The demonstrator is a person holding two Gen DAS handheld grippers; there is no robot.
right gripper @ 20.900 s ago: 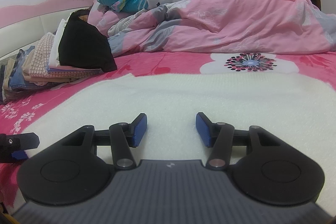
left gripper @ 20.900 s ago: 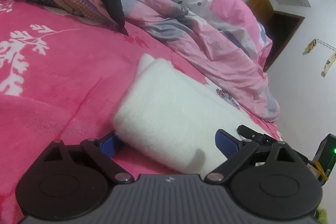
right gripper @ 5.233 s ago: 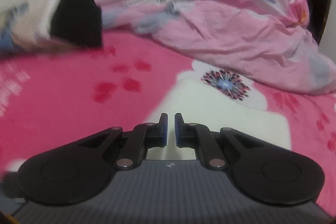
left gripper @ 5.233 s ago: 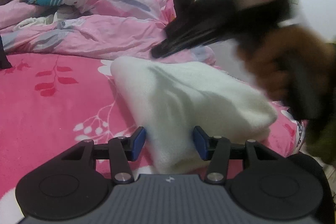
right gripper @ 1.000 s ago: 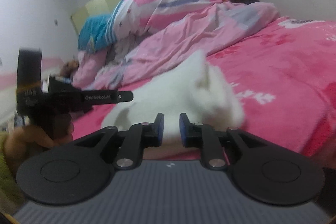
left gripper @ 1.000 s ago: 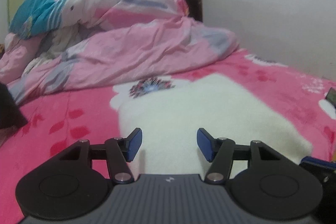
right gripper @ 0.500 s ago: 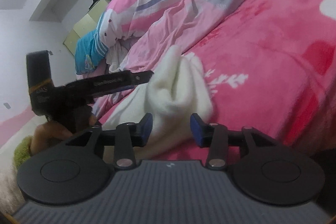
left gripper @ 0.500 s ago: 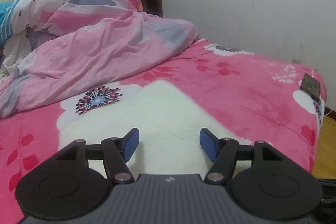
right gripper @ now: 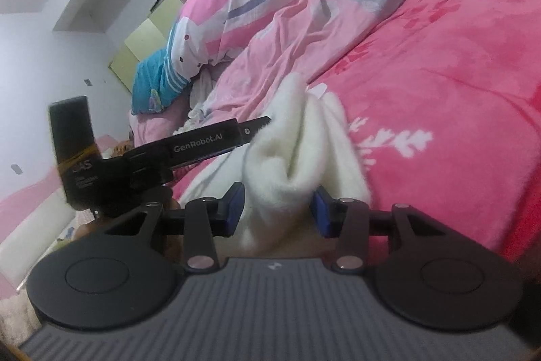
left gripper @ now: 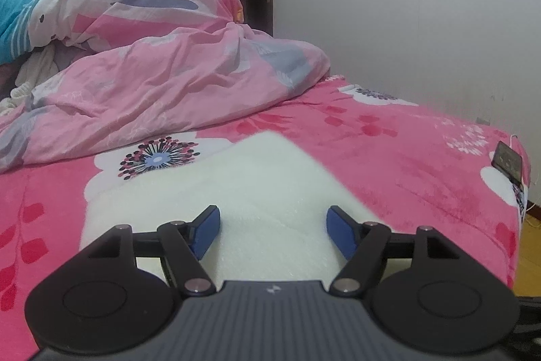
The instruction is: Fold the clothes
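Letting go cleanly looks like the step in hand: the left claw (left gripper: 272,227) has its blue pads spread wide, its jaws having just been opening, with the white fleece garment (left gripper: 267,178) lying slack between and ahead of them, touched by neither pad. To do this well, I would draw that claw straight back and low so the pads do not snag the pile and undo the fold. The right claw (right gripper: 277,208) stands partly apart with a bunched white end of the garment between its pads; whether they actually press it I cannot tell. That bunch should be laid flat before release. Ahead of the left claw the garment is a thick, soft, cream-white slab on the pink bed (left gripper: 405,158), edges fairly straight, one corner pointing away.
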